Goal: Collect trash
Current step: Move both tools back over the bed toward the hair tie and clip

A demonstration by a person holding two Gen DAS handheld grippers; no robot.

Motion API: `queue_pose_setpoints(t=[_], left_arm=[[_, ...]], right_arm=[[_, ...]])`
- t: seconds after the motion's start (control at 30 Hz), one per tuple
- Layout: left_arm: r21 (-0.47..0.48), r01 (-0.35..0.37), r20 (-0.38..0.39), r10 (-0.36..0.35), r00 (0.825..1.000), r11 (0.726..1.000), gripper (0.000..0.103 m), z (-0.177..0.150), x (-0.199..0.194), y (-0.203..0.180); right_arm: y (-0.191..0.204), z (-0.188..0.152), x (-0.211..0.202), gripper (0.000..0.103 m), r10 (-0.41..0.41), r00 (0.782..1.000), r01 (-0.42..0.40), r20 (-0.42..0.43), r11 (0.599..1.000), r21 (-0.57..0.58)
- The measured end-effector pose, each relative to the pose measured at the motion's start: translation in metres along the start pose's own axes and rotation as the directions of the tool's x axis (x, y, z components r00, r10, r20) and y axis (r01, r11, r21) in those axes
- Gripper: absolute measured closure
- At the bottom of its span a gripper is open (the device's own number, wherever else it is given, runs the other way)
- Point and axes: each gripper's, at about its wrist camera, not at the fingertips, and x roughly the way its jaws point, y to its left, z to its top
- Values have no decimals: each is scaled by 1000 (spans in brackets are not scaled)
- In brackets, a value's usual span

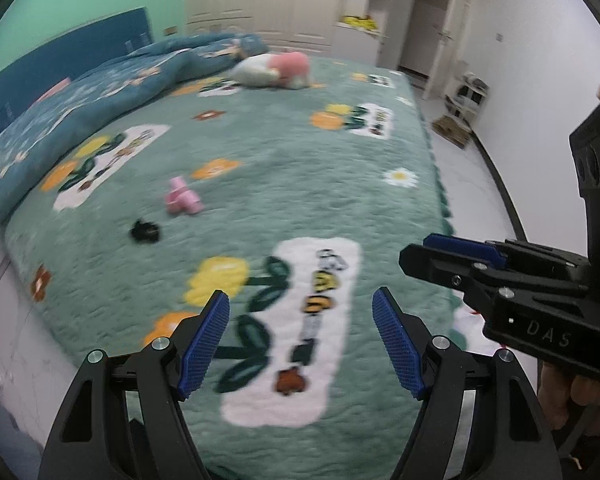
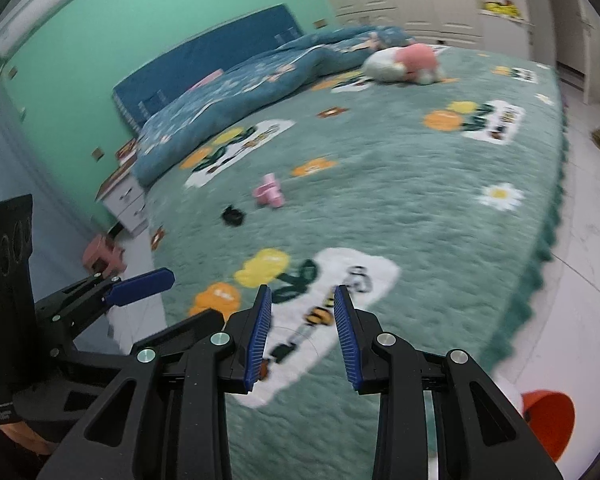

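Observation:
A crumpled pink piece of trash (image 1: 182, 197) lies on the green flowered bedspread (image 1: 300, 208), with a small black item (image 1: 145, 231) just left and nearer. Both show in the right wrist view too, the pink piece (image 2: 269, 192) and the black item (image 2: 233, 215). My left gripper (image 1: 301, 338) is open and empty over the near end of the bed, well short of them. My right gripper (image 2: 302, 334) is open and empty, also over the near end. Each gripper shows beside the other, the right one (image 1: 452, 254) and the left one (image 2: 148, 282).
A blue quilt (image 1: 100, 92) is heaped along the headboard, with a pink and white plush toy (image 1: 274, 70) at the far end. A white nightstand (image 2: 126, 196) and pink stool (image 2: 102, 258) stand left of the bed. An orange bin (image 2: 548, 416) sits on the floor at right.

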Motion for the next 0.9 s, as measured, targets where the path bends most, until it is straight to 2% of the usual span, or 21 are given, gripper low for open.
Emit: queue_pose_setpoints(t=[0.27, 0.47, 0.7, 0.9], left_arm=[[-97, -48, -16, 47, 999, 994, 29, 1, 8, 63], [-166, -84, -48, 77, 996, 983, 29, 10, 30, 109], [-222, -131, -75, 117, 990, 966, 29, 37, 71, 159], [-233, -153, -107, 131, 986, 960, 29, 53, 117, 183]], right_arm=[[36, 22, 49, 69, 41, 997, -46, -69, 997, -70], [50, 50, 93, 69, 65, 992, -77, -108, 992, -104], [58, 91, 156, 69, 84, 986, -105, -147, 984, -144], [54, 114, 212, 69, 83, 979, -115, -185, 979, -170]])
